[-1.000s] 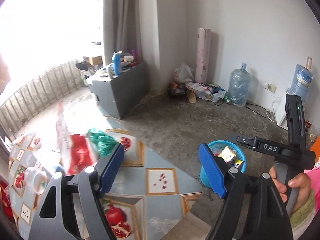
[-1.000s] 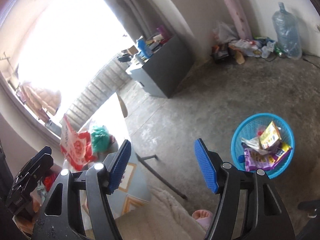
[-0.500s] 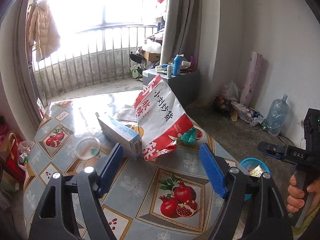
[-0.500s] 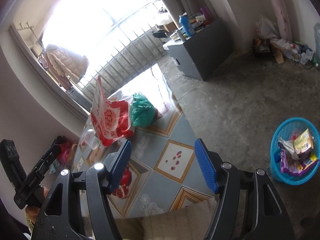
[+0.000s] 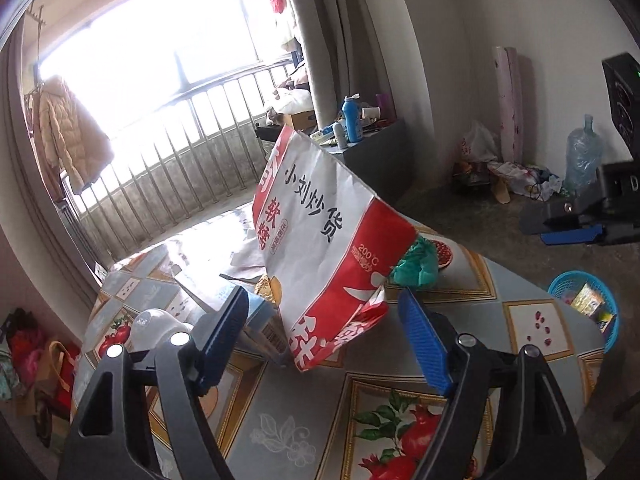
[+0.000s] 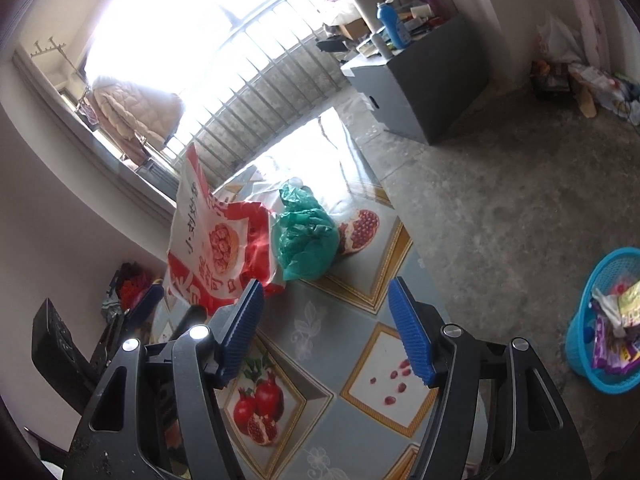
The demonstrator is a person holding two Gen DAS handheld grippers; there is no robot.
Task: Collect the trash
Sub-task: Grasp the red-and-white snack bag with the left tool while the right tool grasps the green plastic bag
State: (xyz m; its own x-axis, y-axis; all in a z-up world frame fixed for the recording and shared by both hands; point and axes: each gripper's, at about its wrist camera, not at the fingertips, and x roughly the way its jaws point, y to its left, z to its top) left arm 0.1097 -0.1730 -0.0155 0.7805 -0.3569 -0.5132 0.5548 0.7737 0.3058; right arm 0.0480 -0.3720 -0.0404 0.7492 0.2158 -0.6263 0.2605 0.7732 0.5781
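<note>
A tall red-and-white paper bag [image 5: 328,240] leans on the table, right ahead of my left gripper [image 5: 320,304], which is open with its pads apart from the bag. Beside the bag lie a crumpled green plastic bag [image 5: 416,266], a white-and-blue carton [image 5: 256,312] and a clear plastic lid [image 5: 154,322]. My right gripper [image 6: 325,292] hovers open and empty over the tablecloth, short of the green bag [image 6: 306,236] and the paper bag [image 6: 212,252]. A blue basket [image 6: 600,320] with wrappers stands on the floor to the right.
The table [image 6: 360,320] carries a pomegranate-patterned cloth. Past it stand a grey cabinet [image 6: 424,80] with bottles, a balcony railing [image 5: 180,168], and a water jug [image 5: 582,156] amid floor clutter by the wall. Bags lie on the floor at the left [image 5: 24,360].
Both views swung from the floor and basket onto the table. My left gripper dropped and closed in on the paper bag; the right one moved over the tablecloth.
</note>
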